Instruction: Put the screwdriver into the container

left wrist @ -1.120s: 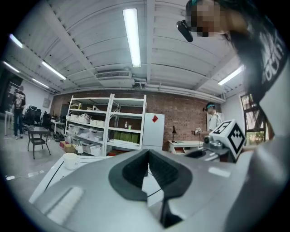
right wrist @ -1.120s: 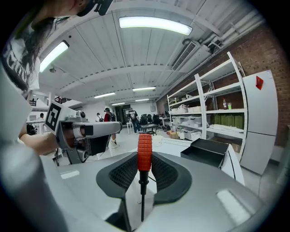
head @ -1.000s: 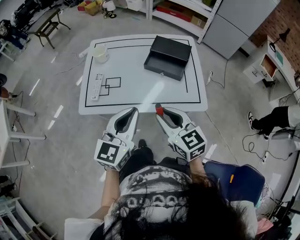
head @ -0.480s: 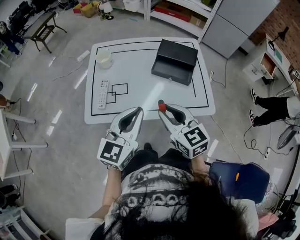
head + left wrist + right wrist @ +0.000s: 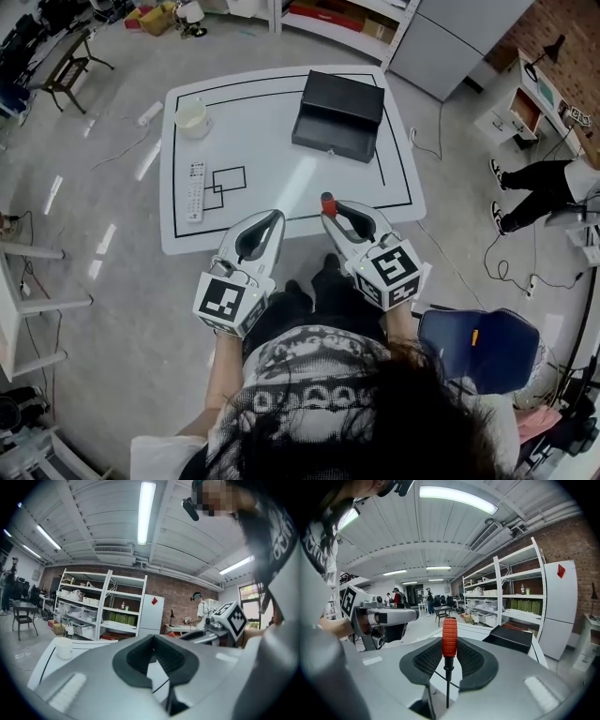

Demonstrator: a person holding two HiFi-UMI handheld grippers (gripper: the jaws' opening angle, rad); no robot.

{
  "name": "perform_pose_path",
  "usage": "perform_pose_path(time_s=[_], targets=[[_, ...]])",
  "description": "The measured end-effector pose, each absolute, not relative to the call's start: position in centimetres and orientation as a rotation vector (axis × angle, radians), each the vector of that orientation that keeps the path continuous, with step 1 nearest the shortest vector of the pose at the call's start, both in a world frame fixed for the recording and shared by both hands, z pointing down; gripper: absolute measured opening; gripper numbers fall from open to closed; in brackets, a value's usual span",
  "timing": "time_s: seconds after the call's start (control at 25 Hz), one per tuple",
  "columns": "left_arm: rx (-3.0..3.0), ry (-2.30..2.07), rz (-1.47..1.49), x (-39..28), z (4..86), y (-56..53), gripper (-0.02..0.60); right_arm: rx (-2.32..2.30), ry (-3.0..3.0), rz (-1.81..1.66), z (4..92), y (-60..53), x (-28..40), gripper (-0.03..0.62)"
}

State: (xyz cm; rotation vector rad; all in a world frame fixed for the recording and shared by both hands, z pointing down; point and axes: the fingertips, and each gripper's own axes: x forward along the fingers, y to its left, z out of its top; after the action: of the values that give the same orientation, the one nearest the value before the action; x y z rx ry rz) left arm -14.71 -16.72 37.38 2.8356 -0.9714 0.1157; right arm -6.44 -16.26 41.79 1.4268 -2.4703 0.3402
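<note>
My right gripper (image 5: 330, 210) is shut on a screwdriver (image 5: 327, 202) with a red ribbed handle. In the right gripper view the screwdriver (image 5: 449, 644) stands upright between the pads, its dark shaft running back toward the camera and its handle poking past the gripper (image 5: 450, 663). The black open container (image 5: 337, 114) sits at the far right of the white table (image 5: 281, 178), well ahead of both grippers, and shows as the container (image 5: 508, 639) to the right. My left gripper (image 5: 270, 219) is level beside the right one, shut and empty; its gripper (image 5: 152, 639) tips meet.
A white cup (image 5: 192, 117) stands at the table's far left and a remote (image 5: 195, 187) lies along its left side by black square outlines. A blue chair (image 5: 473, 352) is behind me on the right. A person's legs (image 5: 534, 183) reach in from the right; cables cross the floor.
Both grippers have come forward together, so their tips now reach the table's near edge. The view has shifted slightly. The right gripper's hold on the screwdriver is unchanged.
</note>
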Motion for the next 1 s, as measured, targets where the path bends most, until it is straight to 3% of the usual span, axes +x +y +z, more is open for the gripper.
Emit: perform_pose_path(time_s=[1.0], targets=[[2.752,-1.117,0.145,-5.8,38.6,-29.8,0.000,1.352,-2.379,0.268,44.6,-34.7,7.7,0.100]])
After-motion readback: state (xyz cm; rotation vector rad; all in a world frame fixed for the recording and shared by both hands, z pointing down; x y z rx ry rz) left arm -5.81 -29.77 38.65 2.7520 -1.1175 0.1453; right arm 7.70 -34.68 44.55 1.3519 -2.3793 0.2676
